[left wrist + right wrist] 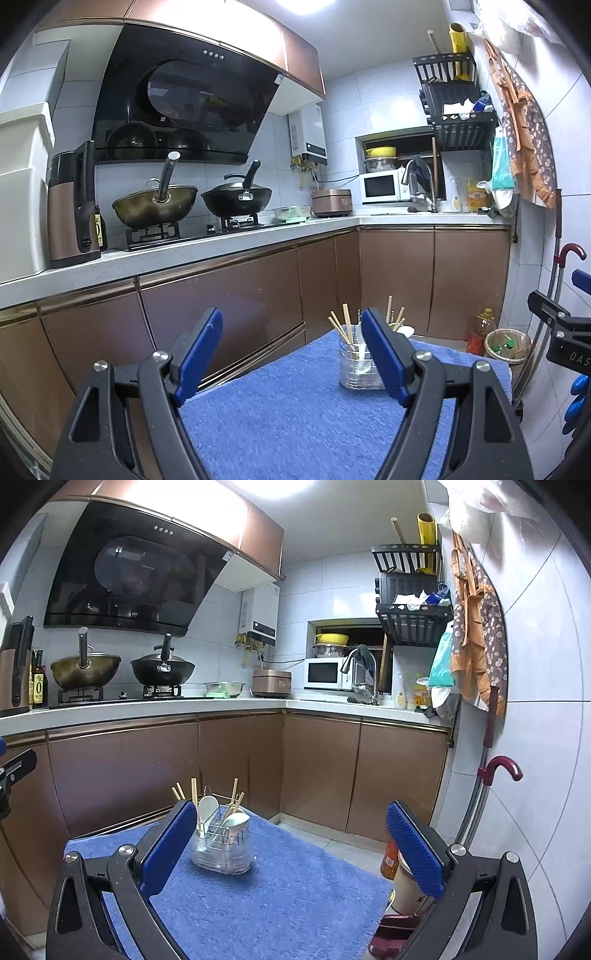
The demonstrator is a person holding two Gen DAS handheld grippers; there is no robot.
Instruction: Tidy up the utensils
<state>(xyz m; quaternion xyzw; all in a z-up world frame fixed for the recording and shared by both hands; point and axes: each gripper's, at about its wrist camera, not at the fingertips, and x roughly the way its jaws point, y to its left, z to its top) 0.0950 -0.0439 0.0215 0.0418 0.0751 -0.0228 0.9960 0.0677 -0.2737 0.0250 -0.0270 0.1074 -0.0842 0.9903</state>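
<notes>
left gripper spread, empty | right gripper spread, empty | utensil holder on blue towel, ahead of both grippers

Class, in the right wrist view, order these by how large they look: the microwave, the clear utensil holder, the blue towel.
1. Blue towel
2. Utensil holder, though nearness inflates it
3. Microwave, far off

Blue towel; clear holder; white spoons; tan chopsticks.
</notes>
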